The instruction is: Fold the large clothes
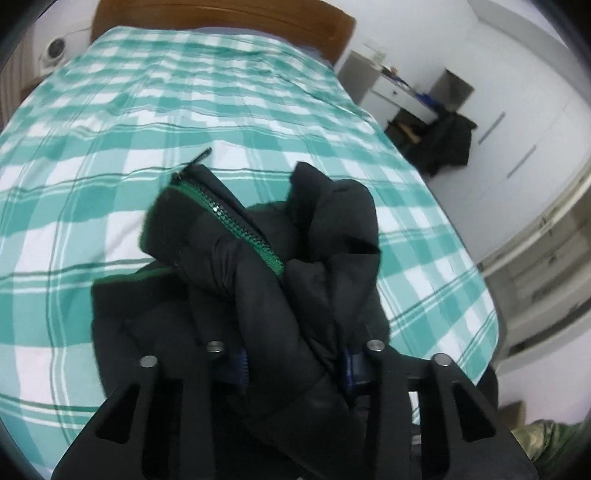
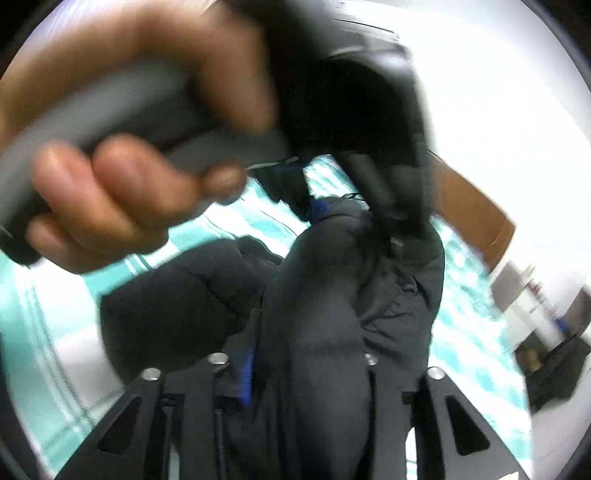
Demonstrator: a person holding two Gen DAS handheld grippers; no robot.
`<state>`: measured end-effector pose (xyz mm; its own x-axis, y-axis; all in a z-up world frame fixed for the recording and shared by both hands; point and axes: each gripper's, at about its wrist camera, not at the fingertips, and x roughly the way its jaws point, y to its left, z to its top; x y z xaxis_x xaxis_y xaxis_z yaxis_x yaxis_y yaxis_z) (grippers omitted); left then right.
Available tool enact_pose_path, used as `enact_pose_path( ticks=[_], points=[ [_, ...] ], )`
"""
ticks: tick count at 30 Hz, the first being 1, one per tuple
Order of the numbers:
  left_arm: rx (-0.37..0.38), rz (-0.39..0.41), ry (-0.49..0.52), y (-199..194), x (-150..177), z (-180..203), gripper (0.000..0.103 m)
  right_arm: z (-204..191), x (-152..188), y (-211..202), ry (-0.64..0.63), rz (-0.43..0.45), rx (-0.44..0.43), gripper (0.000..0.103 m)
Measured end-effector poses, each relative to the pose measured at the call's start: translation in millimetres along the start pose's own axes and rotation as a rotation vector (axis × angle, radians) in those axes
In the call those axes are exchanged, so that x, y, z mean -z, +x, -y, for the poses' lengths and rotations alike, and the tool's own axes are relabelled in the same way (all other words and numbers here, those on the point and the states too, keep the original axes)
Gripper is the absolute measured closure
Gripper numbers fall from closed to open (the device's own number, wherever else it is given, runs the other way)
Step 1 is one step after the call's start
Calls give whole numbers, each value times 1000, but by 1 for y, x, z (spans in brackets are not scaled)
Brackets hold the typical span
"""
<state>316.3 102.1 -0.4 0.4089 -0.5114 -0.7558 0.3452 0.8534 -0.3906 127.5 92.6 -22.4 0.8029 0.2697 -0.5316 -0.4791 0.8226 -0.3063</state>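
Note:
A black padded jacket [image 1: 258, 277] with a green zipper [image 1: 236, 225] is bunched up above a bed with a green-and-white checked cover [image 1: 184, 110]. My left gripper [image 1: 297, 367] is shut on a thick wad of it, the cloth filling the gap between the blue pads [image 1: 242, 365]. In the blurred right wrist view, a fold of the jacket [image 2: 321, 295] runs up between the fingers of my right gripper [image 2: 308, 369] and touches both sides. Above it a hand [image 2: 110, 166] holds the left gripper [image 2: 369, 214], whose tips are sunk in the same jacket.
A wooden headboard [image 1: 221, 14] closes the far end of the bed. To the right stand a white desk [image 1: 399, 88], a chair draped with a dark garment [image 1: 448, 144] and white wardrobe doors [image 1: 517, 110]. A white fan [image 1: 55, 48] sits at the far left.

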Motion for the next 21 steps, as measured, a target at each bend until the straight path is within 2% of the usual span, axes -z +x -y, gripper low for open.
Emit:
enact_pose_path(
  ticks=[1,3,4,5,7,8,9,10,11,13,15,16,18,21],
  points=[
    [-7,3,-7,-4,2,-7,71,7,-4,-14,37,21,-56,37],
    [-16,6,-18,-9,8,-27,72,29,-9,-47,141,92,-205,34],
    [-21,6,-21,-10,8,-36,72,42,-10,-60,190,123,-251,34],
    [-27,6,-25,-12,10,-44,72,57,-12,-69,235,141,-264,34],
    [-38,7,-37,-19,20,-61,71,77,-14,-65,280,117,-232,36],
    [-43,6,-49,-20,22,-68,71,83,-15,-58,290,98,-219,40],
    [-49,5,-64,-22,26,-77,71,90,-15,-47,307,72,-221,57],
    [-55,6,-71,-23,28,-82,71,93,-16,-36,331,55,-242,65],
    [-62,6,-77,-23,31,-88,71,93,-17,-28,347,53,-269,65],
    [-72,6,-94,-22,32,-96,70,75,-18,-14,336,68,-350,66],
    [-76,3,-106,-21,34,-103,70,36,-17,0,251,67,-415,69],
    [-83,-3,-111,-20,35,-107,70,15,-15,11,203,39,-436,69],
    [-111,-18,-119,-16,36,-114,69,-6,-3,37,191,-24,-450,70],
    [-117,-37,-173,-7,42,-136,68,-22,9,72,194,-93,-468,71]
  ],
)
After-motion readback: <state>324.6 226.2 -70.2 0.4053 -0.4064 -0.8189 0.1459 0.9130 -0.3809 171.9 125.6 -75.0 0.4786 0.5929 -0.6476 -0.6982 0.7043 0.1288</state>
